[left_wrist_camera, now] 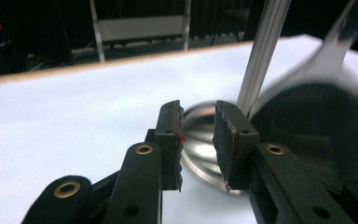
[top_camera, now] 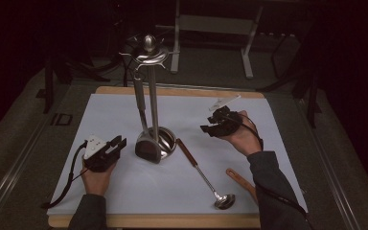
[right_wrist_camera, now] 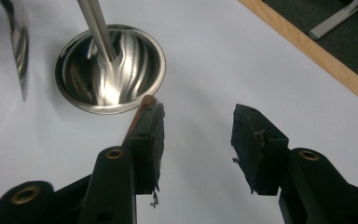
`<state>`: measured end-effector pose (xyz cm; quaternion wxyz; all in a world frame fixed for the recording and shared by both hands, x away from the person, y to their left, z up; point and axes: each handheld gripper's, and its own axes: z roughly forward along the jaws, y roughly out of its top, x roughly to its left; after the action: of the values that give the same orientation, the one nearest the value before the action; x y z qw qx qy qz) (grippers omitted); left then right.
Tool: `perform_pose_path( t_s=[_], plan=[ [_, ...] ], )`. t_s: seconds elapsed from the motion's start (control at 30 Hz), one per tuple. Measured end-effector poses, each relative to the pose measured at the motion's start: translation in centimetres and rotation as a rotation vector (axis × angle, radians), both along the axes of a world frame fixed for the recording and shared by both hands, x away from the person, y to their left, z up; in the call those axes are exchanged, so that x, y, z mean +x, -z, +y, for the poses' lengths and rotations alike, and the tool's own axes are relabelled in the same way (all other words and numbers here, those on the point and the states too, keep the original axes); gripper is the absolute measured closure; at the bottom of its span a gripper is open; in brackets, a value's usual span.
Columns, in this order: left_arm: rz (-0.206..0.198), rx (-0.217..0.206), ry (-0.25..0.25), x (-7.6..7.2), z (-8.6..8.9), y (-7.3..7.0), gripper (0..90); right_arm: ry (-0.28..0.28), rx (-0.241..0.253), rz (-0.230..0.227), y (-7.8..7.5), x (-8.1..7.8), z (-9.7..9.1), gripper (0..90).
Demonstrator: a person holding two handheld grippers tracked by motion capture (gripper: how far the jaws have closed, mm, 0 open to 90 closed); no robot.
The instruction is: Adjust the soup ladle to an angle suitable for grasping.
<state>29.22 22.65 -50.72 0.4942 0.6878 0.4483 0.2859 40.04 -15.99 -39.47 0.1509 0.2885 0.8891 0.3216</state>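
Steel utensil stand [top_camera: 149,96] with a round dished base [right_wrist_camera: 109,67] rises mid-surface; a wide steel spatula [top_camera: 146,143] hangs on it. Left tool [top_camera: 117,144] just beside it, jaws apart, empty; right tool [top_camera: 211,125] gapes empty.

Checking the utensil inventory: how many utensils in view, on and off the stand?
3. A steel spatula hangs on the steel stand; a brown-handled steel ladle lies right of the base; a wooden handle is half hidden by the right sleeve.
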Motion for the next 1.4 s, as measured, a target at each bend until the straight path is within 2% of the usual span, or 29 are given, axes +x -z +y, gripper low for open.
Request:
perform_pose_path(
  t_s=[0.07, 0.17, 0.2, 0.33, 0.63, 0.97, 1.4],
  plan=[
    [0.020, 0.025, 0.001, 0.0, 0.0, 0.8, 70.1, -0.005, -0.007, 0.006, 0.2, 0.0, 0.2, 53.8],
    [0.048, 0.038, 0.008, 0.2, 0.0, 1.7, 69.3, -0.009, -0.023, 0.019, 0.6, 0.0, 0.7, 53.8],
    [0.049, 0.031, 0.009, 0.3, 0.1, 1.9, 69.3, -0.012, -0.029, 0.020, 0.7, 0.0, 0.8, 53.9],
    [0.067, 0.054, 0.018, 0.5, -0.2, 2.7, 68.7, -0.028, -0.037, 0.027, 1.4, -0.2, 1.5, 54.2],
    [0.089, 0.039, 0.010, 0.7, 0.0, 2.9, 64.3, -0.045, -0.087, 0.070, 3.1, -0.4, 3.3, 54.7],
    [0.102, 0.032, 0.008, 0.9, 0.0, 3.0, 63.2, -0.053, -0.130, 0.129, 5.0, -0.5, 4.1, 54.9],
    [0.112, 0.031, 0.008, 1.0, 0.0, 3.1, 62.7, -0.062, -0.175, 0.200, 6.8, -0.5, 4.8, 56.8]
  ],
)
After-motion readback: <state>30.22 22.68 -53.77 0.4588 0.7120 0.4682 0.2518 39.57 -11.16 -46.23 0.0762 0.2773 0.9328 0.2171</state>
